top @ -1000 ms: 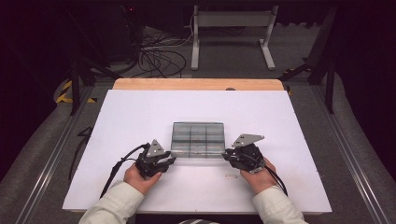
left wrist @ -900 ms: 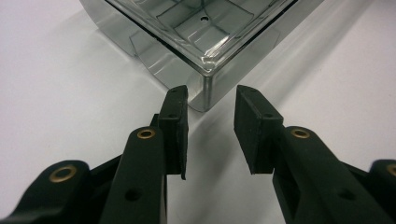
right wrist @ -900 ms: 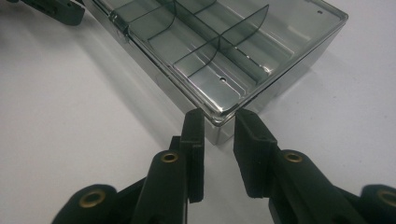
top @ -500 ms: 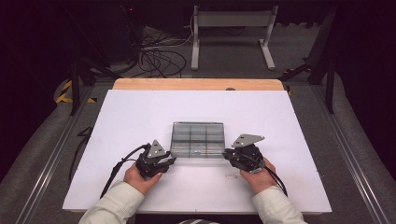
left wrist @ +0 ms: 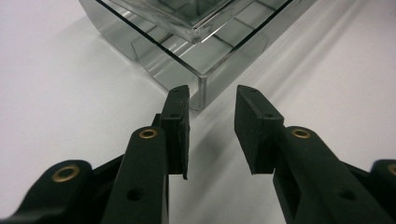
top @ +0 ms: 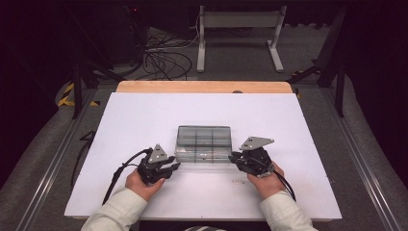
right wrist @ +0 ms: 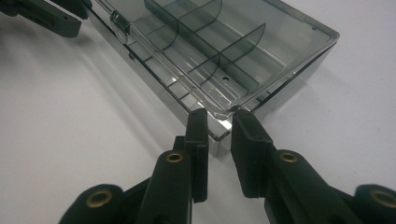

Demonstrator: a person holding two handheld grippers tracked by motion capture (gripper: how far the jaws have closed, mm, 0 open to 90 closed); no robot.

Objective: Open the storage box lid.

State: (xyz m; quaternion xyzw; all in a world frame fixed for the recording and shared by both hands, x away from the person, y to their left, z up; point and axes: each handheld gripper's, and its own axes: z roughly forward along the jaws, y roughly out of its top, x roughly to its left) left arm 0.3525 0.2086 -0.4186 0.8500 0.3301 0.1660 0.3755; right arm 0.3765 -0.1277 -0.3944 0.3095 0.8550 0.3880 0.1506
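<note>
Overhead light is flooding the white table point(top: 144, 120) while the floor around it is sinking into darkness. In the gripper views, the clear compartment box point(right wrist: 219, 60) is throwing glare along its edges, soft shadows are trailing behind it, and the nearest tongs are blurring slightly.

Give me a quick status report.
Left gripper open at box corner. Right gripper open at other near corner. Clear box empty, lid on. Table bare around it.
</note>
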